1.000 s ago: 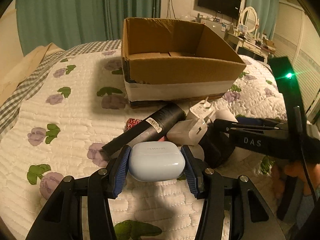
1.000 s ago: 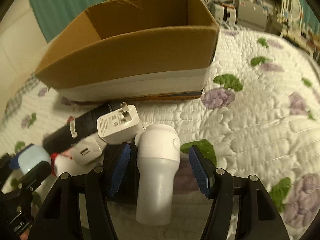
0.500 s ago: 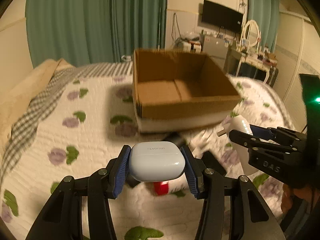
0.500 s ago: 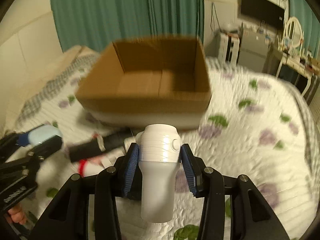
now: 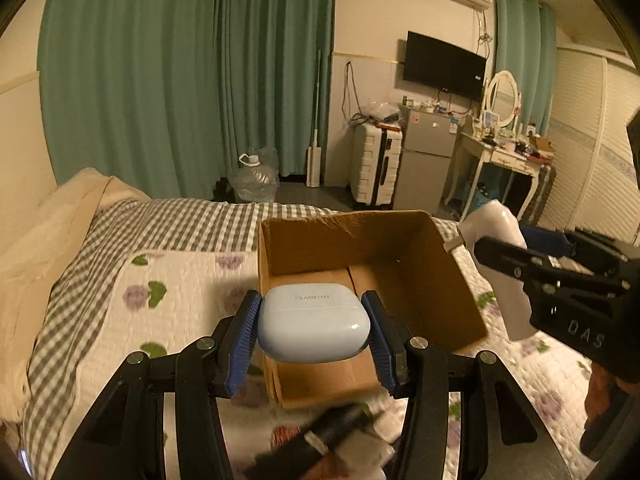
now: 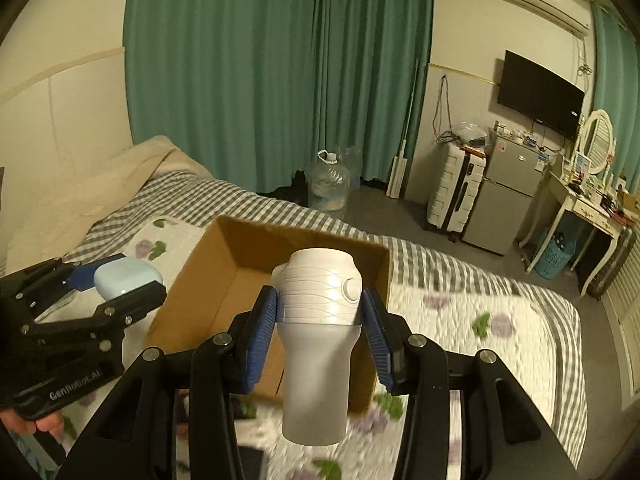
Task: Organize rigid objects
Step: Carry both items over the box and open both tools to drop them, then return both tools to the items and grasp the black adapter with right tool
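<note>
While your left gripper [image 5: 313,322] clamps the pale blue earbud case [image 5: 312,320] at lower centre and your right gripper [image 6: 320,320] clamps the white handheld device [image 6: 316,336], carry both over the open cardboard box [image 5: 432,280] mid-frame, clear its rim, then release low. Keep the grippers apart; blurred dark items [image 5: 316,440] remain on the quilt [image 5: 180,308] below.

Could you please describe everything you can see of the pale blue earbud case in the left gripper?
The earbud case is a glossy, pale blue, rounded plastic pebble, lid shut along a thin seam, with HUAWEI lettering reading upside down on top. The left gripper clamps it sideways between blue ribbed pads, holding it above the cardboard box, touching nothing else.
</note>
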Available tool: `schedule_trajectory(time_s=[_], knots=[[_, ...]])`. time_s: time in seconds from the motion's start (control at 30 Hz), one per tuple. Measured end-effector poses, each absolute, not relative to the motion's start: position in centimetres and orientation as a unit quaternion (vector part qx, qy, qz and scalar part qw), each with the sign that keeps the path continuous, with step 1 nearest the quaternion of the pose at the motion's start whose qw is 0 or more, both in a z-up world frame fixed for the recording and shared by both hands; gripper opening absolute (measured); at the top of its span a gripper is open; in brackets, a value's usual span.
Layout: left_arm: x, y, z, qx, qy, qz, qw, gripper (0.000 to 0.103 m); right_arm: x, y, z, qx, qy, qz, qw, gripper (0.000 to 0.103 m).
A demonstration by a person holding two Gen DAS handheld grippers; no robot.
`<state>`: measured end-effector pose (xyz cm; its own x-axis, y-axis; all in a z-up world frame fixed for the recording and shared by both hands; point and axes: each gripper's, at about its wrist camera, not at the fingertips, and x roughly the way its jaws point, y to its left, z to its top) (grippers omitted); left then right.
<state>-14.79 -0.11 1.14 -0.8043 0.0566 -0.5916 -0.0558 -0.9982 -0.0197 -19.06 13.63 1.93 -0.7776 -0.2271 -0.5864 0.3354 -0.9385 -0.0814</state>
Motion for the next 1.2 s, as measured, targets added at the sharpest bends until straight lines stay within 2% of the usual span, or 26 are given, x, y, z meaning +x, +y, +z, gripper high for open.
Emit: schedule_trajectory(time_s=[0.3, 0.53, 0.6, 0.67, 0.7, 0.77, 0.93, 1.0, 1.2], knots=[[-19.0, 1.2, -1.9, -0.334, 0.014, 0.942, 0.019, 0.052, -26.4, 13.0, -4.0, 0.354, 0.091, -0.919, 0.146, 0.044], [-19.8, 2.0, -3.8, -0.349, 0.008, 0.937, 0.015, 0.052, -26.8, 14.3, -6.3, 0.375, 0.066, -0.913, 0.149, 0.044], [-19.5, 2.2, -3.9, -0.347, 0.014, 0.938, 0.013, 0.052, -26.5, 14.9, -5.9, 0.377, 0.054, -0.911, 0.159, 0.058], [-19.3, 2.3, -3.9, -0.344, 0.018, 0.939, 0.013, 0.052, -26.1, 15.7, -5.2, 0.372, 0.042, -0.913, 0.164, 0.061], [-19.2, 2.2, -3.8, -0.345, 0.017, 0.938, 0.015, 0.052, -25.7, 16.0, -4.8, 0.368, 0.042, -0.916, 0.156, 0.068], [-19.2, 2.2, -3.6, -0.343, 0.014, 0.939, 0.015, 0.052, -24.6, 16.5, -3.9, 0.355, 0.047, -0.923, 0.137, 0.074], [-19.7, 2.4, -2.9, -0.33, 0.008, 0.944, 0.027, 0.055, -22.5, 17.7, -2.5, 0.342, 0.028, -0.929, 0.138, 0.077], [-20.2, 2.4, -3.0, -0.328, 0.005, 0.944, 0.018, 0.066, -21.9, 17.9, -2.2, 0.339, 0.029, -0.931, 0.133, 0.081], [-20.7, 1.3, -3.1, -0.341, -0.018, 0.94, 0.003, 0.066, -20.3, 18.5, -1.1, 0.326, 0.029, -0.937, 0.124, 0.085]])
